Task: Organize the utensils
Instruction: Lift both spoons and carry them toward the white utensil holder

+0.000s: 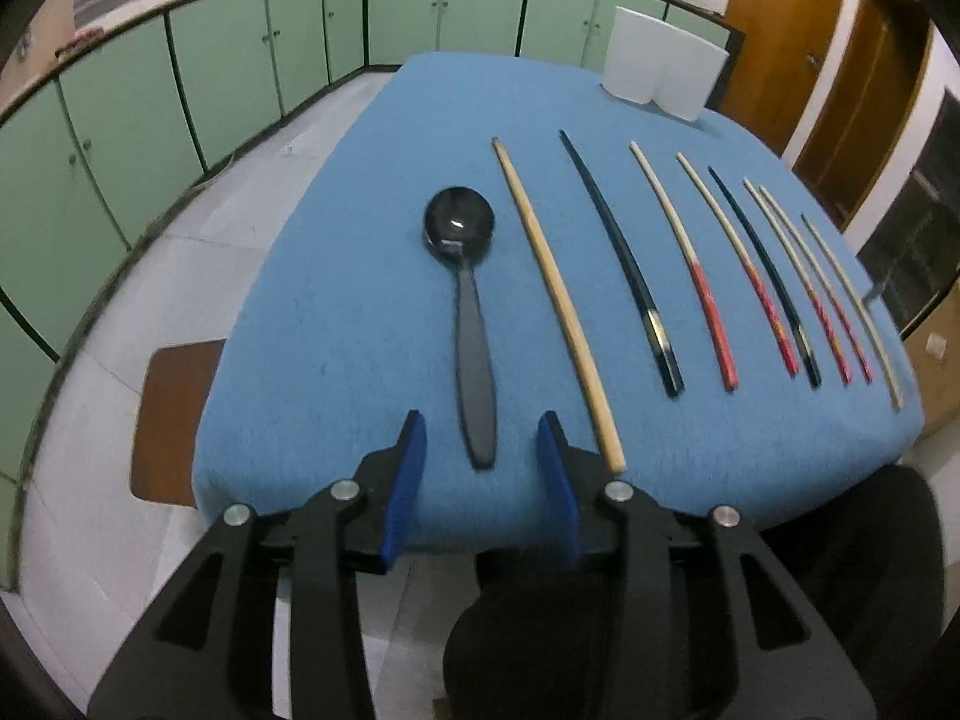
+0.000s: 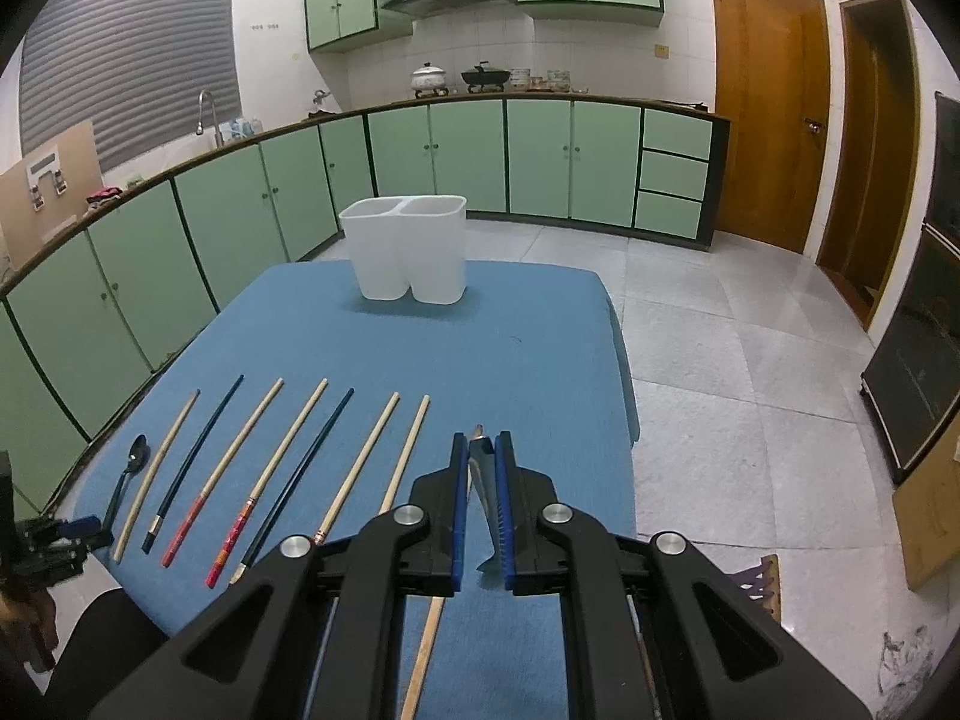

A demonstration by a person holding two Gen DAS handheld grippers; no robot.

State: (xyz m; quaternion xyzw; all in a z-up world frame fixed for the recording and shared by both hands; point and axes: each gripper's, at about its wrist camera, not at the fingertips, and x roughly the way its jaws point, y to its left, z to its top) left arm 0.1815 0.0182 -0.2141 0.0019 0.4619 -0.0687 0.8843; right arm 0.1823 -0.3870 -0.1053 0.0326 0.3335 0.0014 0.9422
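A black spoon (image 1: pixel 465 300) lies on the blue cloth, its handle end between and just ahead of my open left gripper (image 1: pixel 483 435). Several chopsticks (image 1: pixel 648 276) lie in a row to its right: wooden, dark blue, and red-ended ones. In the right wrist view the same spoon (image 2: pixel 129 474) and chopsticks (image 2: pixel 282 468) lie at the left. My right gripper (image 2: pixel 482 450) is shut on a thin grey utensil (image 2: pixel 480 480), held above the cloth. A white two-compartment holder (image 2: pixel 408 249) stands at the table's far end; it also shows in the left wrist view (image 1: pixel 660 63).
The table (image 2: pixel 528 348) is covered in blue cloth. A brown chair seat (image 1: pixel 171 420) sits at its left side. Green cabinets (image 2: pixel 468 156) run along the walls. Tiled floor lies to the right of the table. My left gripper (image 2: pixel 78 531) shows at the far left.
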